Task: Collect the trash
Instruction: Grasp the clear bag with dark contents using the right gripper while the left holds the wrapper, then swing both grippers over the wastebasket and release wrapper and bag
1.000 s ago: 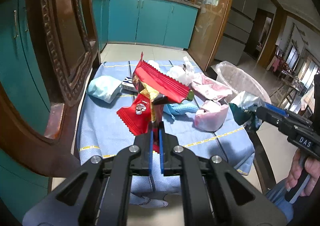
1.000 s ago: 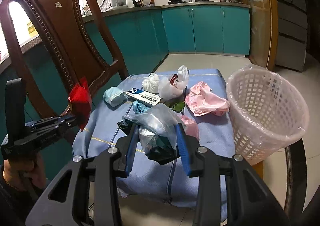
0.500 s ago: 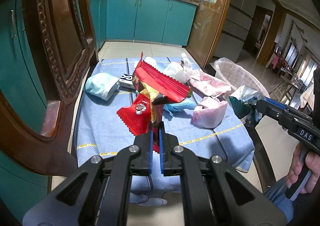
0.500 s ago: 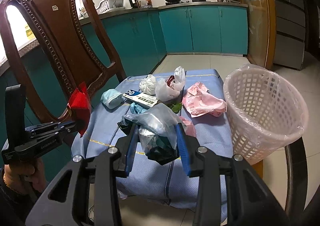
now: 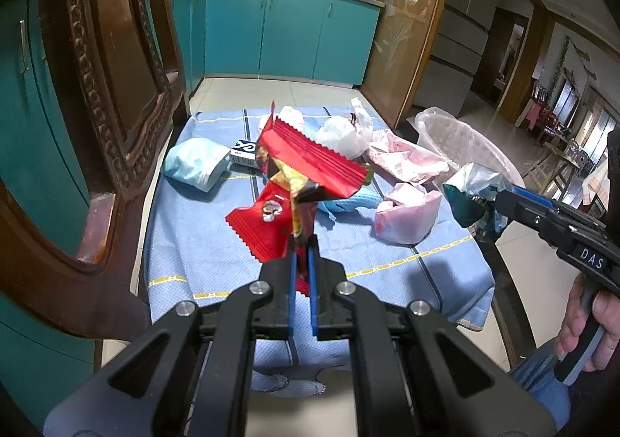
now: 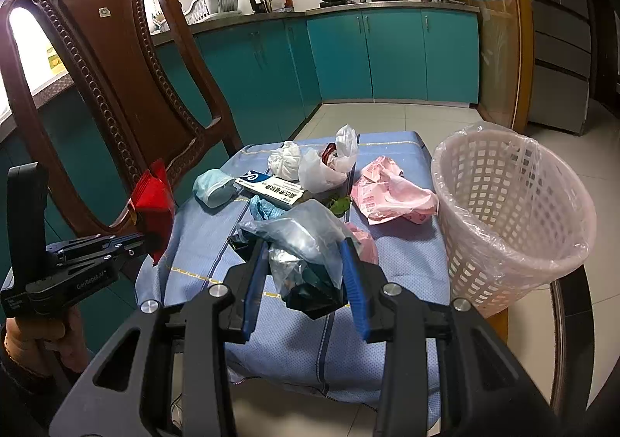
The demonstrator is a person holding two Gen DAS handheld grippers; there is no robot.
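Now the left gripper (image 5: 302, 243) is clamped on a red snack wrapper (image 5: 310, 162), held above the blue tablecloth (image 5: 193, 239); the wrapper stands up from the jaws, its long axis slanting up and away from the wicker wastebasket (image 6: 511, 220). The right gripper (image 6: 306, 262) grips a crumpled clear plastic bag (image 6: 302, 243) with dark contents, hanging just beside the wastebasket, over the cloth's near edge.
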